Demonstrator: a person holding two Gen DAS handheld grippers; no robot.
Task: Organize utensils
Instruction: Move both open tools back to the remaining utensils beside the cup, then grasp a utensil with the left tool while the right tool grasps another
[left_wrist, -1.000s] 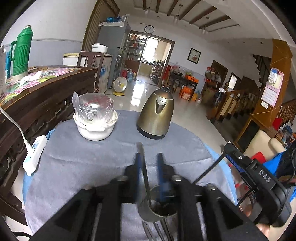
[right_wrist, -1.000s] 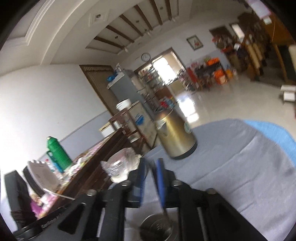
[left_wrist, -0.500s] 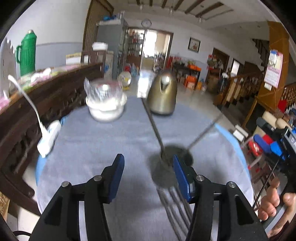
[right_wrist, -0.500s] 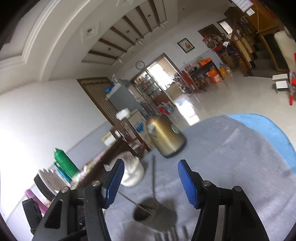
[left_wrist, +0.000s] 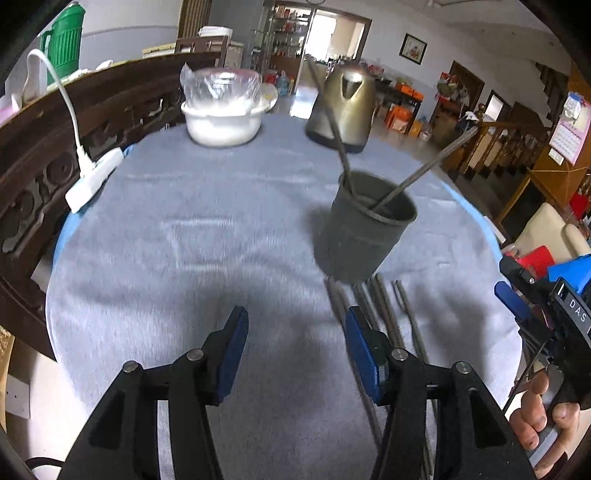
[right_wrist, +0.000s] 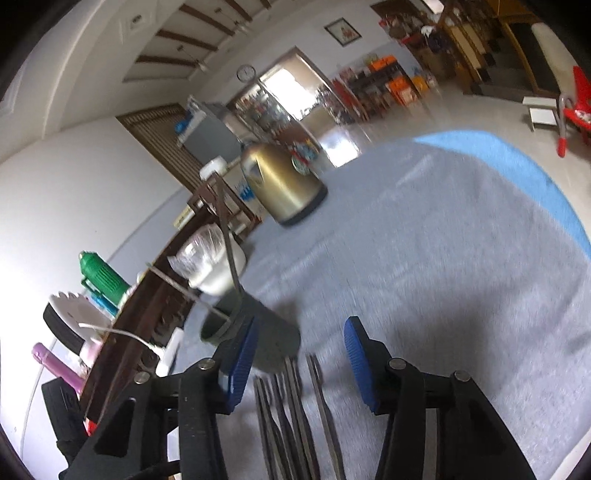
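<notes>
A grey metal cup (left_wrist: 364, 236) stands on the grey tablecloth (left_wrist: 207, 229) with two long utensils (left_wrist: 332, 122) leaning in it. Several more metal utensils (left_wrist: 380, 314) lie flat in a row just in front of the cup. My left gripper (left_wrist: 295, 354) is open and empty, hovering left of the row. My right gripper (right_wrist: 299, 362) is open and empty above the lying utensils (right_wrist: 295, 410), with the cup (right_wrist: 255, 332) just beyond its left finger. The right gripper also shows at the right edge of the left wrist view (left_wrist: 546, 317).
A golden kettle (left_wrist: 343, 107) and a white bowl covered with plastic film (left_wrist: 221, 110) stand at the far side of the table. A white power strip (left_wrist: 94, 177) lies at the left edge beside a dark wooden cabinet (left_wrist: 44, 147).
Both grippers were shut on a utensil over the cup, then opened and left the utensils in it. Both have drawn back toward the near side of the table.
</notes>
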